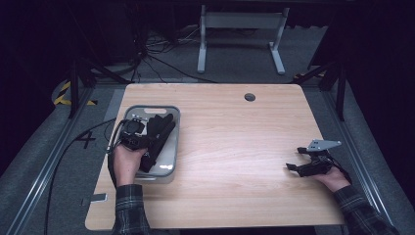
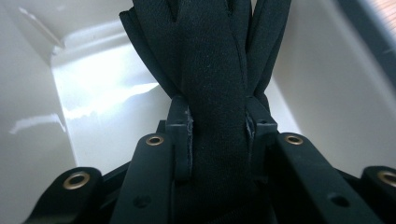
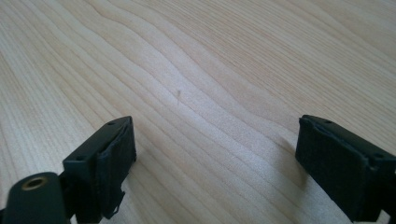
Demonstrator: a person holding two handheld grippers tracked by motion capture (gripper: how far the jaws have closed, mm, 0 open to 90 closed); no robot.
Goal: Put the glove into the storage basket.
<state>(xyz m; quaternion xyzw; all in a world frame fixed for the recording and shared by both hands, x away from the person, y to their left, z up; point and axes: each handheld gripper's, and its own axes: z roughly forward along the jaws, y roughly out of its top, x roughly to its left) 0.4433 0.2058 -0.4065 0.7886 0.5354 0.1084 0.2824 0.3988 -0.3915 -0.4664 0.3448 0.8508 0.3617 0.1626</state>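
Two grippers, one working: your left gripper (image 1: pixel 139 142) is clamped on a black glove (image 1: pixel 157 131) over the pale grey bin (image 1: pixel 172 147) at the table's (image 1: pixel 235 147) left side, while your right gripper (image 1: pixel 306 164) rests at the right edge with its jaws spread wide and nothing between them, seen in the right gripper view as bare wood grain (image 3: pixel 196 84) between the two pads. In the left gripper view the glove (image 2: pixel 215 93) runs straight up between the jaws, its cloth pinched at the narrow part and its fingers fanning out beyond toward the bin's glossy white wall (image 2: pixel 93 84). The step in hand is judged to be moving the glove relative to the bin, though whether it is being lifted out or laid in cannot be told from the dark high view. Either way, keep the pinch firm and centred: the fabric is soft and will slide if you ease off early. Move the gripper straight up or straight down so the hanging fingers do not drag on the bin's rim and tip it. If lifting, raise until the whole glove clears the wall before you carry it across the table. If placing, lower until the cloth settles on the bin floor, then part the jaws fully and withdraw upward. Keep your right gripper parked well apart unless the bin needs steadying
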